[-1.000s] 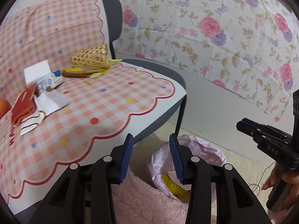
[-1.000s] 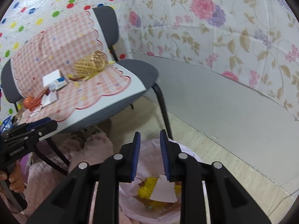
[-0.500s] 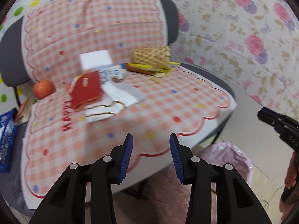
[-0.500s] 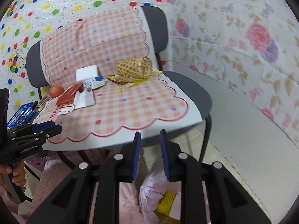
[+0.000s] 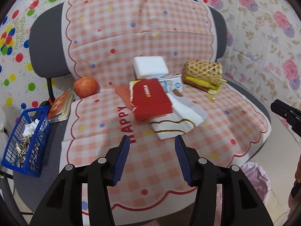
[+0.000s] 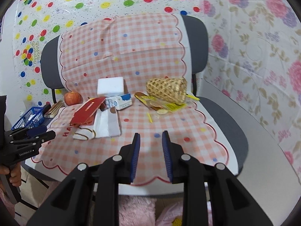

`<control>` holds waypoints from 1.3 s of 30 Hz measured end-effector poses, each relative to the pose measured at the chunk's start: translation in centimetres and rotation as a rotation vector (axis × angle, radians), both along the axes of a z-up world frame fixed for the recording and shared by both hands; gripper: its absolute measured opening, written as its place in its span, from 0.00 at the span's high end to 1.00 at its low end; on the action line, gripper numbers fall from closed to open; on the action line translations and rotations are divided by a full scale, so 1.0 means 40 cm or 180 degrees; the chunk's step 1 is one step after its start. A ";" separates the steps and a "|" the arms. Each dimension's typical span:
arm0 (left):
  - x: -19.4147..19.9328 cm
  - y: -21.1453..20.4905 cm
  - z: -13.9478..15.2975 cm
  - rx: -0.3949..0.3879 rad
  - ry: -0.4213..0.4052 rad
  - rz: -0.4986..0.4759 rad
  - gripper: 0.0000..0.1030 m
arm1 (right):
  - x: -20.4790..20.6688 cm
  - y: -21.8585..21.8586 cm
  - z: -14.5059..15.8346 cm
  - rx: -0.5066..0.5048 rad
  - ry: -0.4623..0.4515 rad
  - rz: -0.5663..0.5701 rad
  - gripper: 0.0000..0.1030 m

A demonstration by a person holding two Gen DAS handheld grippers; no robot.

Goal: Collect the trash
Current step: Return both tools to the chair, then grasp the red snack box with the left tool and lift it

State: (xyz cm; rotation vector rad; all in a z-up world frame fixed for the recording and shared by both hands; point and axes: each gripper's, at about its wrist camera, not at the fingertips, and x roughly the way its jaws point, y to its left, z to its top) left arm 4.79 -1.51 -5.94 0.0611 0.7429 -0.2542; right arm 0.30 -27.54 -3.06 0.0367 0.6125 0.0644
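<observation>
Trash lies heaped mid-seat on the checked cloth [image 5: 188, 37] covering the grey chair [image 6: 231, 131]: a red carton [image 5: 152, 101] resting on a white wrapper with gold lines [image 5: 175, 124], a blue-and-white pack [image 6: 120, 100] behind it, and a white foam block [image 5: 150, 66] at the far side against the backrest. To the right, flat yellow wrappers [image 6: 165, 103] lie under a woven basket [image 6: 167, 89] tipped on its side.

Only the left wrist view shows the blue wire basket [image 5: 26, 141] of crumpled paper and metal bits closely, the booklet [image 5: 60, 107] beside it, and the pink bin bag [image 5: 257, 180] on the floor at the near right; in the right wrist view the bag is just a pink edge at the bottom. An apple [image 5: 85, 89] sits at the far left of the seat in both.

Left gripper [image 5: 152, 157] hovers near the seat's front edge with fingers spread wide, holding nothing. Right gripper [image 6: 150, 154] hangs over the near cloth, its fingers parted and empty.
</observation>
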 end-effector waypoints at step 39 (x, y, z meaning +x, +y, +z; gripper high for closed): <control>0.249 0.017 -0.035 -0.0049 0.0068 0.0184 0.81 | 0.149 0.061 -0.069 -0.0048 0.0188 0.0169 0.53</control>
